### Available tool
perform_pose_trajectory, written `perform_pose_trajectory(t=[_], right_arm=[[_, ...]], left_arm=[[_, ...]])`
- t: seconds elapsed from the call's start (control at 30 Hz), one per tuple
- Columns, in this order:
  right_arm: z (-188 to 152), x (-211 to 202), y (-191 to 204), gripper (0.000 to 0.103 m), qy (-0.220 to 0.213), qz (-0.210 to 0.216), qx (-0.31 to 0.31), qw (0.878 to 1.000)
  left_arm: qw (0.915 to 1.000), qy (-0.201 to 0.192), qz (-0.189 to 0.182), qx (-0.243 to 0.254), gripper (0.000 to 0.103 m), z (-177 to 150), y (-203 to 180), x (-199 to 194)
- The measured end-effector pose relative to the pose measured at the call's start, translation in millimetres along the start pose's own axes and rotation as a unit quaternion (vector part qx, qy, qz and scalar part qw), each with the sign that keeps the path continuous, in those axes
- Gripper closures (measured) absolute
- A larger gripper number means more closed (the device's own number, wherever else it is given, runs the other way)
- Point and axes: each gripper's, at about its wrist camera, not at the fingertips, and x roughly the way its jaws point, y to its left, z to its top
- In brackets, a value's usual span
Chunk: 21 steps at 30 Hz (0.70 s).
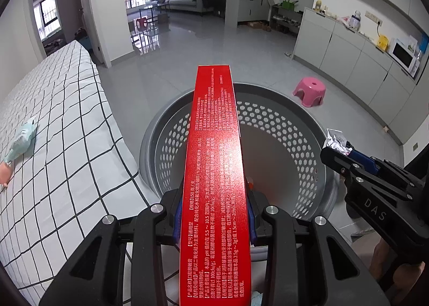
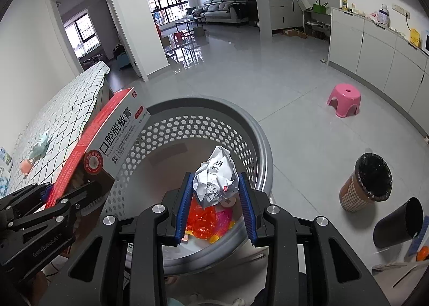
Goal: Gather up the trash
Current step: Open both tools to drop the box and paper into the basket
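Observation:
My left gripper is shut on a long red toothpaste box and holds it over the near rim of the grey perforated basket. The box also shows at the left of the right wrist view, over the basket's left rim. My right gripper is shut on a crumpled white paper ball above the basket's inside. It also shows in the left wrist view, holding the paper at the basket's right rim. Orange and pink wrappers lie in the basket.
A table with a checked cloth stands to the left, with a mint packet and a small pink thing on it. A pink stool, a lined patterned bin and a black cup stand on the floor at right.

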Motion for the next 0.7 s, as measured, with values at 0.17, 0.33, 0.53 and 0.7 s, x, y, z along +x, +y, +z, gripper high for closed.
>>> perform_pose_trajectory(t=[0.17, 0.33, 0.53, 0.7], right_arm=[[0.6, 6.6, -1.0, 0.070, 0.010, 0.006, 0.001, 1.000], [1.2, 13.8, 3.0, 0.069, 0.017, 0.012, -0.002, 1.000], [4.5, 20.4, 11.9, 0.069, 0.021, 0.019, -0.013, 1.000], [4.4, 25.1, 12.7, 0.069, 0.025, 0.021, -0.012, 0.999]], left_arm=[[0.9999, 0.014, -0.003, 0.000, 0.069, 0.6, 0.0, 7.6], [0.9997, 0.025, -0.006, 0.002, 0.068, 0.1, 0.1, 12.4], [0.9995, 0.032, -0.006, -0.003, 0.068, 1.2, 1.9, 18.8], [0.9995, 0.033, 0.000, -0.003, 0.068, 3.0, 0.8, 20.4]])
